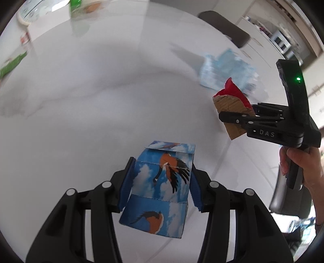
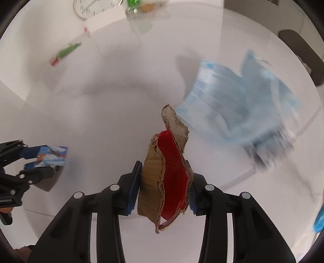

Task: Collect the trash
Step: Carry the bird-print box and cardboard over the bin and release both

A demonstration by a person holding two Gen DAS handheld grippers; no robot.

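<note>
Glossy white table point(image 1: 101, 101); printed carton point(image 1: 162, 182), torn corrugated cardboard point(image 2: 162, 182) clamped.

One box point(image 1: 162, 182), one cardboard scrap point(image 2: 166, 178), two face masks point(image 2: 232, 105), one clock point(image 2: 89, 8).

White marble-look table point(image 2: 113, 113), round white wall clock point(image 2: 89, 8), dark chair back point(image 1: 224, 28), kitchen cabinets point(image 1: 283, 40)

Each camera looks steeply down along its own fingers, close over the white table point(image 1: 91, 91), both sharing the face masks point(image 2: 232, 105).
</note>
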